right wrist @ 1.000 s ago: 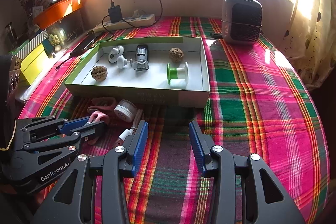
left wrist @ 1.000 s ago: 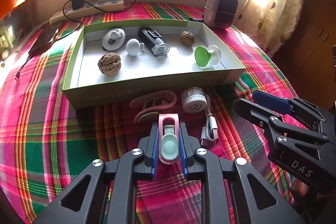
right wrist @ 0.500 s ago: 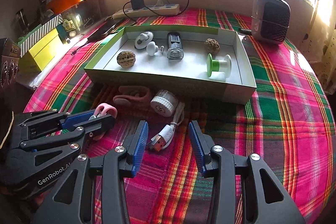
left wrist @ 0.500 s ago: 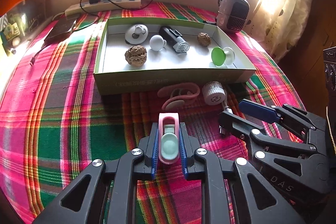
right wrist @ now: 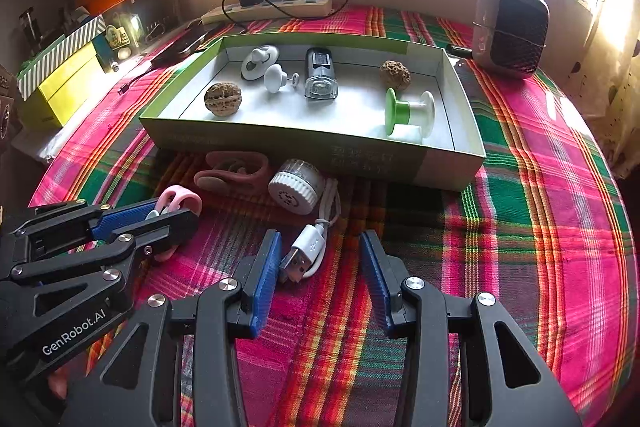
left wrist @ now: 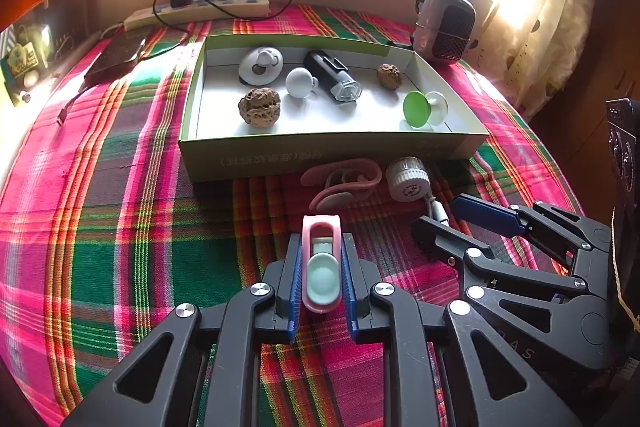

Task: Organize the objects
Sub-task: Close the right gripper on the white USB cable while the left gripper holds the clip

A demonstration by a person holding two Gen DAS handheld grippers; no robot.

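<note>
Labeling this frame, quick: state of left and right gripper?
Left gripper: closed on the pink clip.
Right gripper: open, holding nothing; the white USB plug lies between its fingers, untouched.

I've slid my right gripper [right wrist: 320, 279] down over the white USB cable plug [right wrist: 306, 257], which now sits between its open jaws.
</note>
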